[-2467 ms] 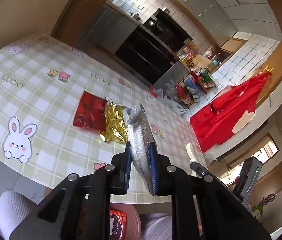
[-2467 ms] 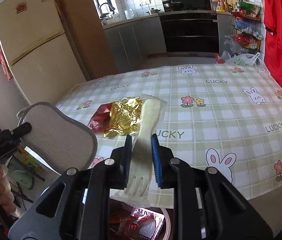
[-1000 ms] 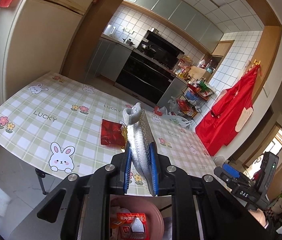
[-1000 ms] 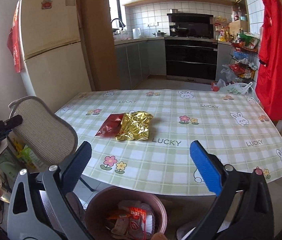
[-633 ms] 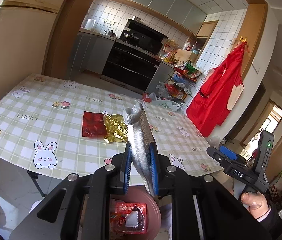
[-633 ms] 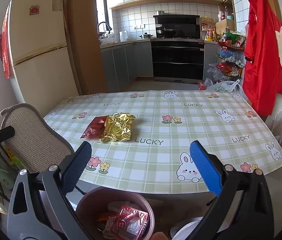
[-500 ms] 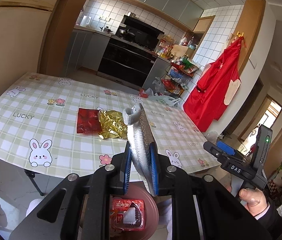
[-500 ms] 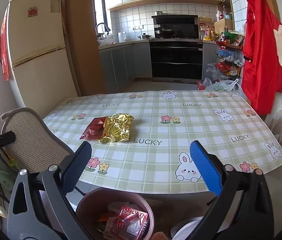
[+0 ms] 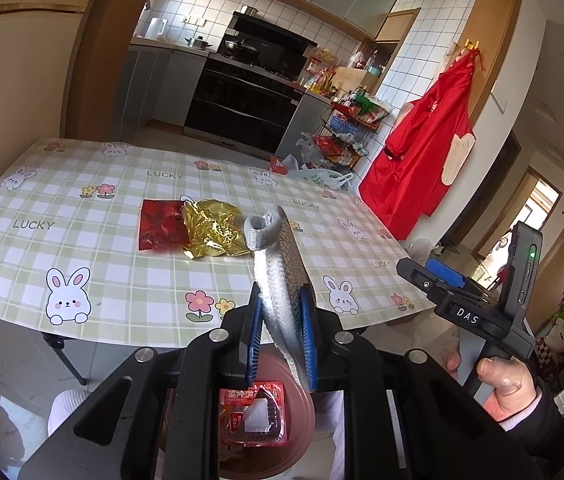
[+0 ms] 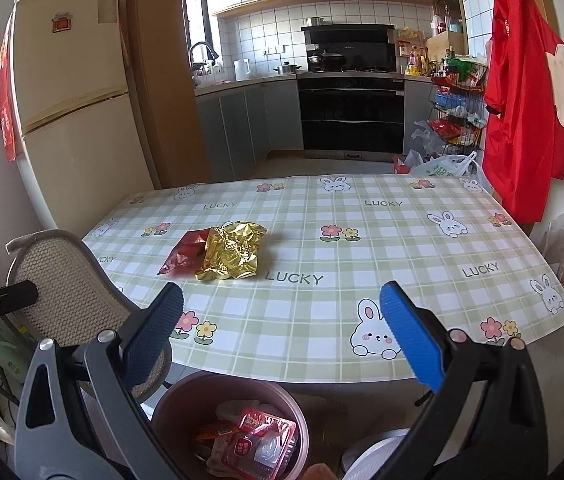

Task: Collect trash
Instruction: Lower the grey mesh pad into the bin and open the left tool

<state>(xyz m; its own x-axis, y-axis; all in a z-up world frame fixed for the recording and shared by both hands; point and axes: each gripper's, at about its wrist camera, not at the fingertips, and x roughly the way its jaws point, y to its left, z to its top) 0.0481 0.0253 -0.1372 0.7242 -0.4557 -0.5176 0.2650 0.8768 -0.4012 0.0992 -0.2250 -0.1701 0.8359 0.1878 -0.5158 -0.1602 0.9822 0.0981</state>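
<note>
My left gripper (image 9: 280,340) is shut on a grey scrubbing pad (image 9: 280,276), held upright above a pink trash bin (image 9: 301,428). The pad also shows at the left of the right wrist view (image 10: 70,296). My right gripper (image 10: 282,336) is open and empty, above the same bin (image 10: 186,404), which holds red-and-white wrappers (image 10: 258,444). A gold foil wrapper (image 10: 234,254) and a red wrapper (image 10: 186,256) lie side by side on the checked table (image 10: 361,240). Both wrappers show in the left wrist view, gold (image 9: 216,232) and red (image 9: 160,228).
The bin stands on the floor at the table's near edge. A fridge (image 10: 70,120) is to the left, kitchen cabinets and an oven (image 10: 351,112) are beyond the table, and a red apron (image 10: 521,100) hangs on the right. A white round object (image 10: 377,456) sits beside the bin.
My right gripper let go of the pale glove it held and opened wide. Both grippers have drawn back from the table to above the bin. The left still holds the pad.
</note>
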